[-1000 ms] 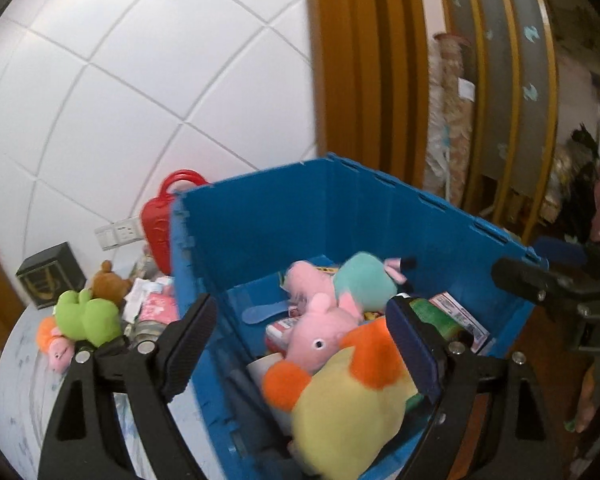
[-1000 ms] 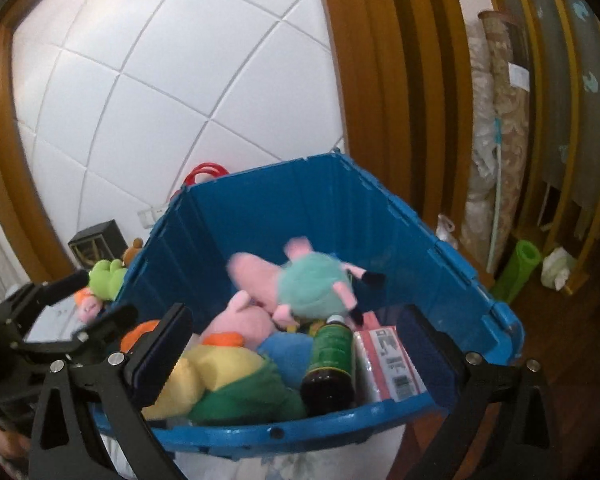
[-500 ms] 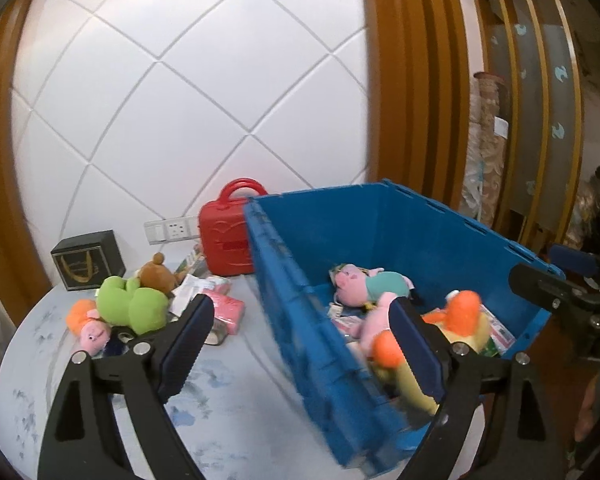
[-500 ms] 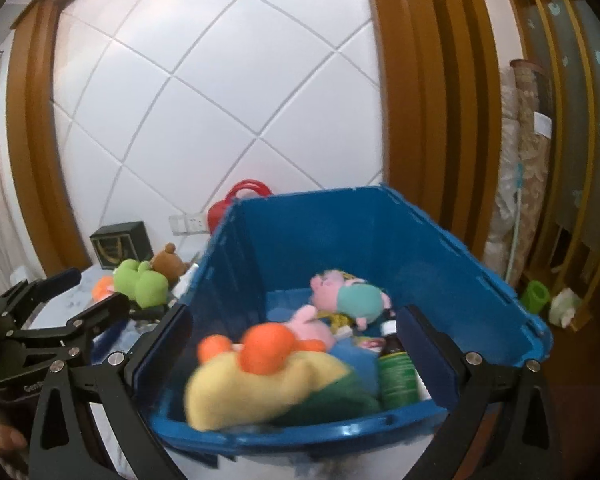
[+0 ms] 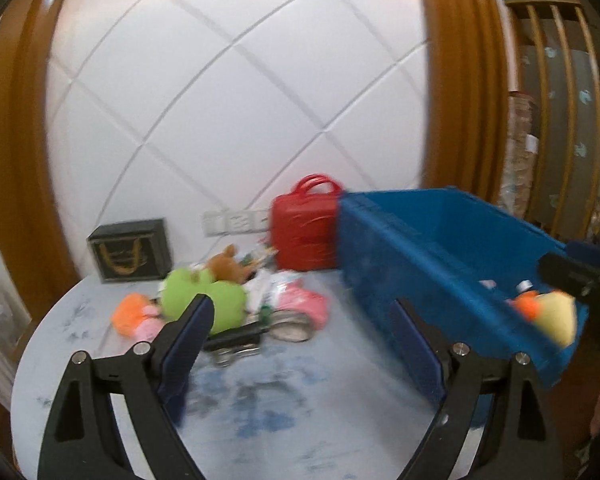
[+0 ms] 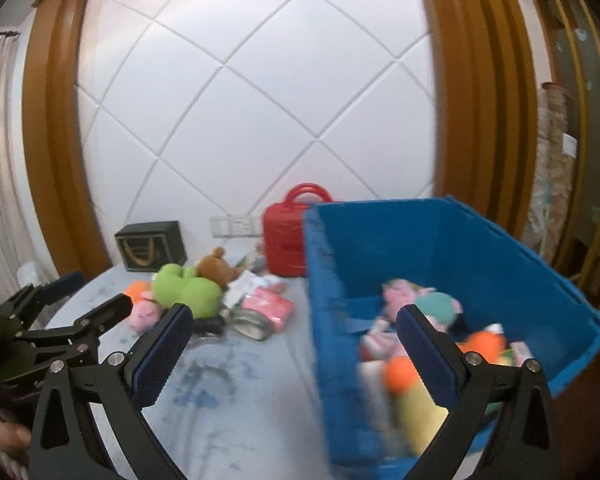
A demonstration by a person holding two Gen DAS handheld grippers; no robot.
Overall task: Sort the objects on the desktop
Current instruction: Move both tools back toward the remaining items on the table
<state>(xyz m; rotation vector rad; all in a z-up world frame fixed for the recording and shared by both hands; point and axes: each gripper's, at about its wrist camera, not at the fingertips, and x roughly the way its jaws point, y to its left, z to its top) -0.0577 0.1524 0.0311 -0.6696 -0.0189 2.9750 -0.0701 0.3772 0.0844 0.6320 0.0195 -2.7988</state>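
Swung off blue bin toward table pile | left gripper, right gripper agape, empty | green plush ahead, unsorted | next pick pending

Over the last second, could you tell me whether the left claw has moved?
Yes: the left claw has swung left, from over the blue bin to the table.

Blue crates: one is sitting right of the right gripper.
Red cases: one is standing ahead.
Black boxes: one is standing ahead-left.
Loose plush toys on the table: three are lying ahead-left, a green one, a brown one, a pink-and-orange one.
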